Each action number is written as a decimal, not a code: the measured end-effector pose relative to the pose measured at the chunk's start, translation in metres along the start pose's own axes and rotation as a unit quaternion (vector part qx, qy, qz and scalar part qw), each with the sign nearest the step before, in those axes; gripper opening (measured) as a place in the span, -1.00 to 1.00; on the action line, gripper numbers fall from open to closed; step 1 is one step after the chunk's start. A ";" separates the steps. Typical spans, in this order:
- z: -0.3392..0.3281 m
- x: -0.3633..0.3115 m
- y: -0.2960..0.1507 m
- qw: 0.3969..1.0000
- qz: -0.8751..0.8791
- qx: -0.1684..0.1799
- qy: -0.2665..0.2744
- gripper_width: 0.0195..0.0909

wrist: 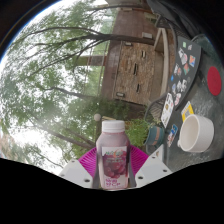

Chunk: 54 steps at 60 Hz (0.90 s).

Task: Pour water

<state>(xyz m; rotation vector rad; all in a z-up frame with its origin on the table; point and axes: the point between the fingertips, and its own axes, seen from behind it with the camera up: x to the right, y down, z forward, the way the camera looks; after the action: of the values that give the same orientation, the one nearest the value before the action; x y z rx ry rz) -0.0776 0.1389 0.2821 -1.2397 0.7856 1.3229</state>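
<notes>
The bottle (pixel 113 154) between the gripper (pixel 113 170) fingers is milky white at the cap and shoulder, with a label in pink and deep magenta; the finger pads (pixel 86 160) beside it are bright magenta, set in pale grey-white fingers; a white cup (pixel 196 133) stands off to one side; a red round disc (pixel 214 82) lies further on; trees (pixel 60 80) are green with dark trunks; a building (pixel 130 65) is brown brick.
</notes>
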 end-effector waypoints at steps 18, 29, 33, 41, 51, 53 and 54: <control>-0.068 0.038 -0.217 0.821 -0.545 0.090 0.141 -0.19; -0.103 0.196 -0.273 0.769 -0.586 0.052 0.251 -0.27; -0.104 0.233 -0.272 0.778 -0.570 0.037 0.259 -0.27; -0.106 0.279 -0.272 0.779 -0.565 0.014 0.272 -0.26; -0.110 0.284 -0.264 0.748 -0.606 0.002 0.270 -0.26; -0.109 0.284 -0.265 0.742 -0.613 0.003 0.271 -0.26; -0.109 0.284 -0.266 0.740 -0.616 0.004 0.272 -0.26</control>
<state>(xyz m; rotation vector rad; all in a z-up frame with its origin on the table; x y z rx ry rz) 0.2462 0.1580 0.0419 -1.6750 0.1694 -0.1557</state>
